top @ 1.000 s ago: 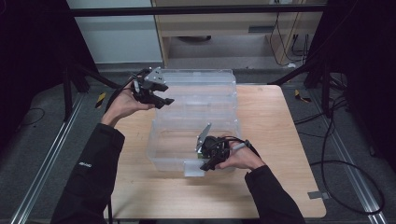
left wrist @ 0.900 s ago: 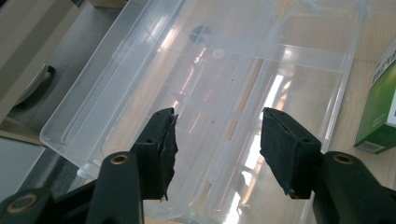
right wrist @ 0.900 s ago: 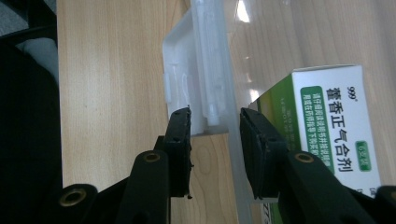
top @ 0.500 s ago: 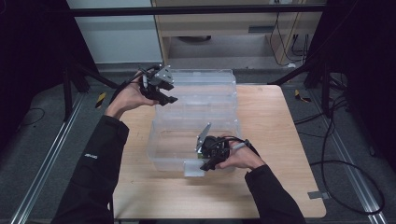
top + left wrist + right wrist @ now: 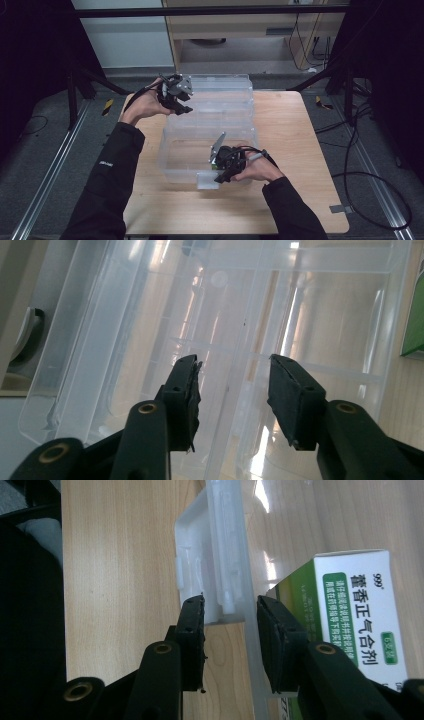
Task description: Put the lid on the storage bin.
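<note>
- The left tongs (image 5: 181, 95) have travelled from the left edge of the tabletop (image 5: 300, 150) in toward the far left corner of the clear plastic storage box's open lid (image 5: 220, 92), which lies flat behind the box.
- Their jaws have just been closing. In the left gripper view the tongs (image 5: 232, 385) stand about half open, with a raised ridge of the transparent lid (image 5: 235, 315) between the pads; I cannot tell whether the pads press on it yet.
- The right tongs (image 5: 223, 172) have kept where they were, at the near front wall of the clear plastic storage box (image 5: 190, 160).
- In the right gripper view those tongs (image 5: 230, 617) straddle the white latch tab (image 5: 205, 555) and the box's front wall, part open, and look to be steadying it, though the pads' contact is not plain.
- A green-and-white medicine carton (image 5: 360, 610) lies inside the box, just behind that wall.
- My reading: the left hand is taking hold of the lid to swing it over, so closing the box looks about to begin.
</note>
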